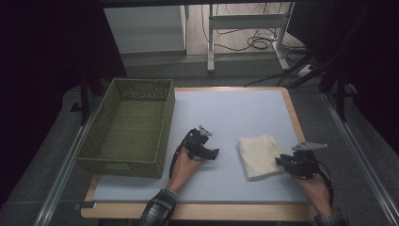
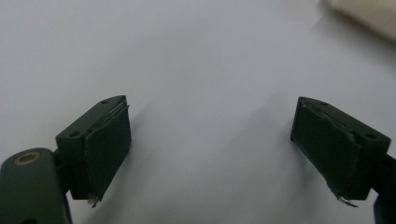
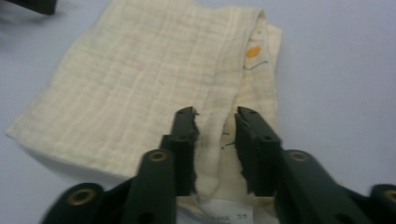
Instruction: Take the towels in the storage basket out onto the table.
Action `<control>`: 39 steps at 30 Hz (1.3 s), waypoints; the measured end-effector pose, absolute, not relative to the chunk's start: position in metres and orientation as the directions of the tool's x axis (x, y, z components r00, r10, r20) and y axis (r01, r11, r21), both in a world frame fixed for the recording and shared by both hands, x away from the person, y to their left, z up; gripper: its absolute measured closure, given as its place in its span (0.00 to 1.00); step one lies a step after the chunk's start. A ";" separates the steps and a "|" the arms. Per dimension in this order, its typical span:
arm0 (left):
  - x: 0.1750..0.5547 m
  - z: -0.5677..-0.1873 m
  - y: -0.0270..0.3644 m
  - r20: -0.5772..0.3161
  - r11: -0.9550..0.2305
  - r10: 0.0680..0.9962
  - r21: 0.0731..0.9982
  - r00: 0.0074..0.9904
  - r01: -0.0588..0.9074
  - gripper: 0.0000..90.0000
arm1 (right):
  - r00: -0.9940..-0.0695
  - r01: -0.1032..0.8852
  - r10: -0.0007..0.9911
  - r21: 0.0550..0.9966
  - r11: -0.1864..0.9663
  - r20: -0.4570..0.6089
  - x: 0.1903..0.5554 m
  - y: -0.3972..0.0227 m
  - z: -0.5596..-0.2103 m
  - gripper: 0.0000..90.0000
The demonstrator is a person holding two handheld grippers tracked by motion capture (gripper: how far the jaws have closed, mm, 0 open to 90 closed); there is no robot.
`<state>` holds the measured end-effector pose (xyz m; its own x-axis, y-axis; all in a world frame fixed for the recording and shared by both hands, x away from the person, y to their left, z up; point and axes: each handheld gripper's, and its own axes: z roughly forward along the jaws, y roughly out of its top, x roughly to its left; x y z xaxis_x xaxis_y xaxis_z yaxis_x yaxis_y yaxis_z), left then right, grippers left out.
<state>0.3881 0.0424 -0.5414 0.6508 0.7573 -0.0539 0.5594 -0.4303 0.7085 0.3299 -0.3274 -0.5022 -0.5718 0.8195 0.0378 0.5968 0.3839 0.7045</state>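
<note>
High view first: the folded cream cloth point(image 1: 258, 157) lies on the pale table point(image 1: 235, 113) right of its middle, the right gripper point(image 1: 286, 163) at its right edge, the left gripper point(image 1: 212, 153) just to its left over bare surface, and a green woven basket point(image 1: 131, 127) stands at the table's left side. Left gripper view — the jaws stand wide apart with nothing between them, only the white table below and a corner of the cloth point(image 2: 369, 16) at upper right. Right gripper view — the right gripper point(image 3: 215, 135) has its jaws narrow, a raised fold of the cloth point(image 3: 140, 74) between them; whether the pads already press it, I cannot tell.
</note>
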 end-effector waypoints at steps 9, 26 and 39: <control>0.386 -0.543 0.043 -0.042 -0.430 0.763 0.713 0.645 0.554 0.14 | -0.602 0.556 0.799 0.716 0.421 -0.003 0.323 -0.320 -0.489 0.98; 0.386 -0.543 0.043 -0.039 -0.430 0.763 0.714 0.645 0.553 0.14 | -0.537 0.624 0.844 0.678 0.389 0.010 0.331 -0.350 -0.501 0.93; 0.386 -0.543 0.043 -0.037 -0.431 0.763 0.715 0.645 0.551 0.14 | -0.518 0.670 0.850 0.662 0.335 0.094 0.326 -0.351 -0.508 0.96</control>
<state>0.3858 0.0429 -0.5432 0.6449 0.7633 -0.0372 0.5512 -0.4308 0.7145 0.3256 -0.3509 -0.5080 -0.5181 0.8501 0.0941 0.6703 0.3353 0.6620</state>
